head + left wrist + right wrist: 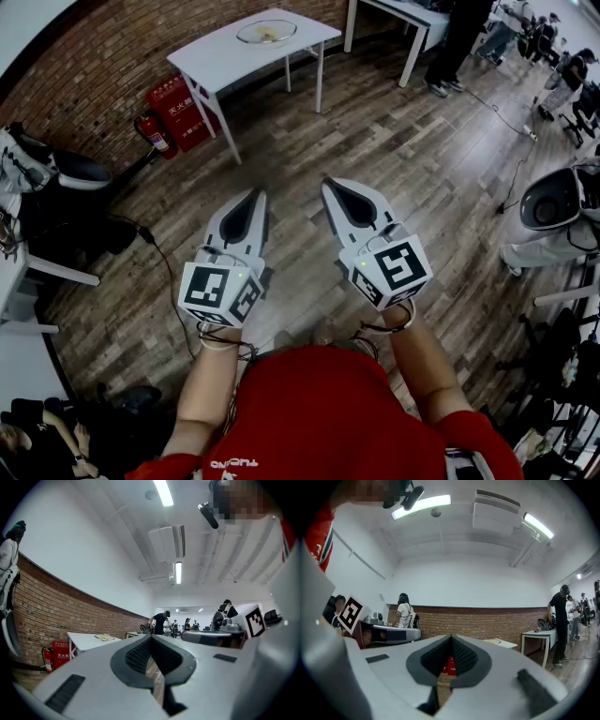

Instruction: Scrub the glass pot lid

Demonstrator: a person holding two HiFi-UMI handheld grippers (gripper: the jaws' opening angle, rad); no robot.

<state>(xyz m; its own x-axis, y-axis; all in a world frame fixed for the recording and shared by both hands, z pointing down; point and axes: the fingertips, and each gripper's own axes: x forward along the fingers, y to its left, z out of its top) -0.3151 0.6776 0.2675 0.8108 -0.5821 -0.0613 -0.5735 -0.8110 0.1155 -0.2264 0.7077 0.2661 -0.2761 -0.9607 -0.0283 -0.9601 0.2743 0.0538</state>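
The glass pot lid [266, 32] lies on a white table [220, 58] far ahead, by the brick wall. My left gripper [257, 196] and right gripper [330, 187] are held side by side over the wooden floor, well short of that table. Both are shut with nothing between their jaws. In the left gripper view the lid [104, 638] shows small on the table [84, 641], and my left gripper's [151, 638] jaws meet at their tips. In the right gripper view my right gripper [451, 637] is shut too, with the table [501, 643] beyond it.
Red fire extinguishers [157, 131] and a red box [176, 111] stand by the brick wall left of the table. A cable [159, 258] runs across the floor at the left. Another white table [405, 13] and standing people [459, 42] are at the back right.
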